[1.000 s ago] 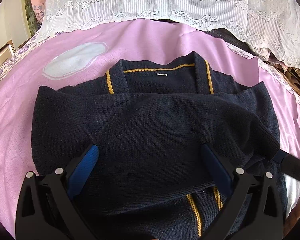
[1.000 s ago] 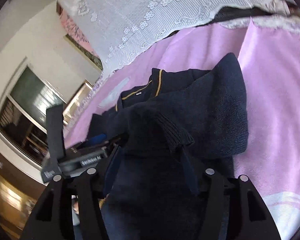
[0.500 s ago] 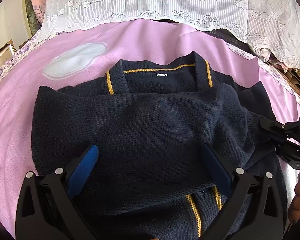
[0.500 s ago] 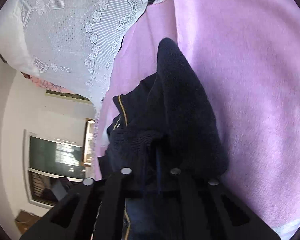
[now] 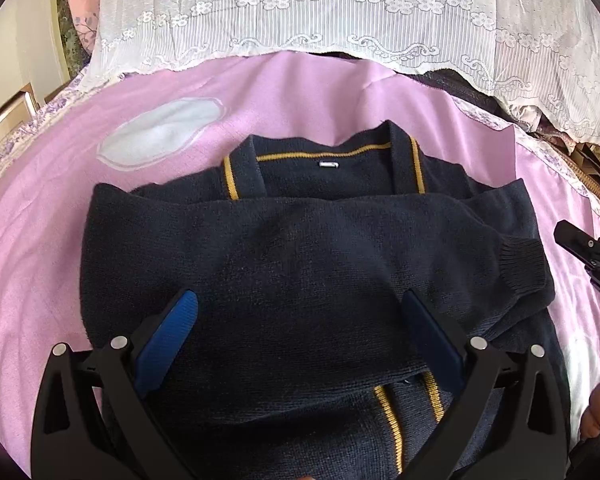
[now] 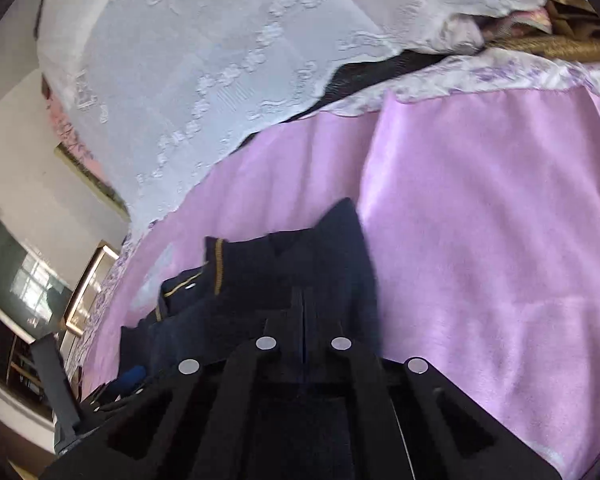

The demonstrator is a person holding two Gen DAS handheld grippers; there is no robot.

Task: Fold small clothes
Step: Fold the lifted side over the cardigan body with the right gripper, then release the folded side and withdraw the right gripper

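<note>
A small navy knit cardigan (image 5: pixel 300 264) with yellow trim lies on the pink sheet (image 5: pixel 40 240), collar at the far side. Both sleeves are folded across the chest, and a ribbed cuff (image 5: pixel 524 264) rests at its right edge. My left gripper (image 5: pixel 300 320) is open and hovers over the lower front of the cardigan, holding nothing. My right gripper (image 6: pixel 303 308) is shut with its jaws together and empty, just off the cardigan's right side (image 6: pixel 332 264). It also shows at the right edge of the left wrist view (image 5: pixel 588 252).
A white lace cover (image 5: pixel 340 12) drapes over bedding along the far side. A white oval patch (image 5: pixel 160 136) sits on the sheet left of the collar. A dark window (image 6: pixel 16 280) and a framed picture are at the left of the room.
My right gripper laid the sleeve across the chest, let go of the cuff and drew back to the right, with its jaws now together. The left gripper stayed still.
</note>
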